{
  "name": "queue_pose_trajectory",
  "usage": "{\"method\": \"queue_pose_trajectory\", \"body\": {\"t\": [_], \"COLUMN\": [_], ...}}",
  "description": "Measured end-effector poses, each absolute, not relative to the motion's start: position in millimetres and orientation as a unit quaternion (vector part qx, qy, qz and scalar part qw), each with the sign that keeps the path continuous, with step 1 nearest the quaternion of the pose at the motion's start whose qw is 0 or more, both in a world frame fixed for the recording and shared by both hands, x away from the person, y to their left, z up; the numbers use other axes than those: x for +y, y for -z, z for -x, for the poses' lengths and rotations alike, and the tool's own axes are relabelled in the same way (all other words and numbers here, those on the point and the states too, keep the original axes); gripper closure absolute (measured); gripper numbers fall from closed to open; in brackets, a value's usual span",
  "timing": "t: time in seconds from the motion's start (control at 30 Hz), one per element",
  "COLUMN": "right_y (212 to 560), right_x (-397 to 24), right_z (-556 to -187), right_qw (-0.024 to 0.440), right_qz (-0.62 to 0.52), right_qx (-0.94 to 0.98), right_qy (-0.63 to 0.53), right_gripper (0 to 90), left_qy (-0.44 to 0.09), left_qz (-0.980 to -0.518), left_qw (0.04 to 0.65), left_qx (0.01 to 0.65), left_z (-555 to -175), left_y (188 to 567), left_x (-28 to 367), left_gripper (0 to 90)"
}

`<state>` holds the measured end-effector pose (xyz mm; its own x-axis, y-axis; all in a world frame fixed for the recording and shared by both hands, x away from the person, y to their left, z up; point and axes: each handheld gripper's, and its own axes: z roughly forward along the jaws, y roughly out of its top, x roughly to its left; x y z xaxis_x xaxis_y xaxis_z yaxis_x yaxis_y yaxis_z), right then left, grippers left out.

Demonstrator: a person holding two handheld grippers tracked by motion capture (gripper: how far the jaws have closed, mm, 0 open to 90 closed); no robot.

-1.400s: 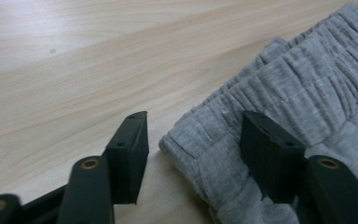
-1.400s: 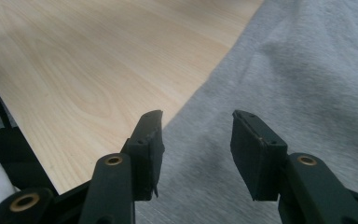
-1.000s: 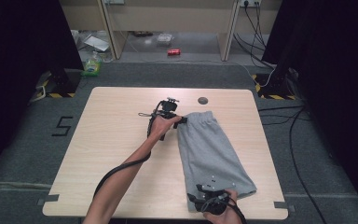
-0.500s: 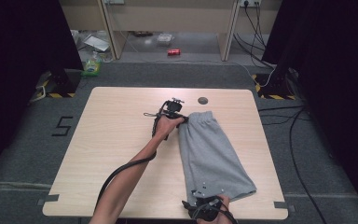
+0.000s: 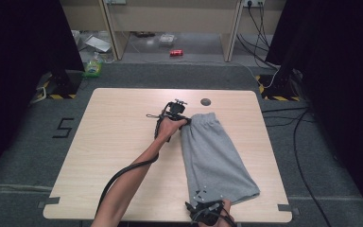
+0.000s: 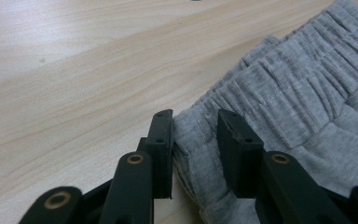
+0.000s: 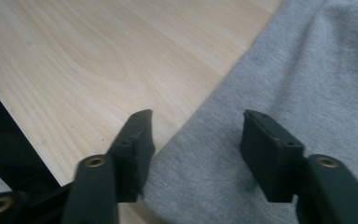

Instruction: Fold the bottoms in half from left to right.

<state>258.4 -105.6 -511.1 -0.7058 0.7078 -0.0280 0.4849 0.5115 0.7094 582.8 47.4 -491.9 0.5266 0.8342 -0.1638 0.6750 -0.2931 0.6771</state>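
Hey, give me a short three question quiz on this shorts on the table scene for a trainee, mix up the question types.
1. True or false: the left gripper has the waistband corner of the grey shorts between its jaws.
2. Multiple choice: the right gripper is at which part of the shorts? A) the waistband B) the hem end near the table's near edge C) off the cloth entirely
3. Short answer: what small round thing sits in the tabletop just beyond the waistband?

Key: 1. True. 2. B; its jaws stand apart over the cloth there. 3. A dark round hole or cap.
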Motion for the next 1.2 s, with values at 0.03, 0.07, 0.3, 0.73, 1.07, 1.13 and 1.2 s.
{"method": "queue_pose_trajectory", "body": {"t": [0.03, 0.07, 0.3, 0.73, 1.07, 1.13, 1.2], "right_y": [511, 511, 511, 512, 512, 510, 510], "right_x": [-106, -107, -108, -82, -31, -16, -11], "right_z": [-258, -259, -266, -279, -288, -292, -292], "right_qw": [0.159, 0.161, 0.156, 0.099, 0.054, 0.05, 0.044], "right_qz": [-0.349, -0.348, -0.345, -0.334, -0.305, -0.283, -0.285], "right_qx": [0.855, 0.854, 0.854, 0.854, 0.862, 0.865, 0.864], "right_qy": [-0.35, -0.351, -0.356, -0.388, -0.402, -0.411, -0.412], "right_gripper": [53.9, 63.0, 83.6, 85.3, 85.4, 85.4, 85.4], "left_qy": [-0.111, -0.111, -0.117, -0.117, -0.12, -0.12, -0.121], "left_qz": [-0.797, -0.796, -0.797, -0.807, -0.814, -0.813, -0.813], "left_qw": [0.359, 0.359, 0.363, 0.36, 0.344, 0.343, 0.341], "left_qx": [0.474, 0.474, 0.469, 0.453, 0.452, 0.455, 0.457], "left_z": [-583, -583, -584, -586, -585, -585, -585], "left_y": [492, 492, 491, 487, 483, 483, 483], "left_x": [47, 47, 47, 64, 108, 119, 128], "left_gripper": [66.6, 66.7, 73.8, 80.2, 80.4, 80.3, 80.3]}}
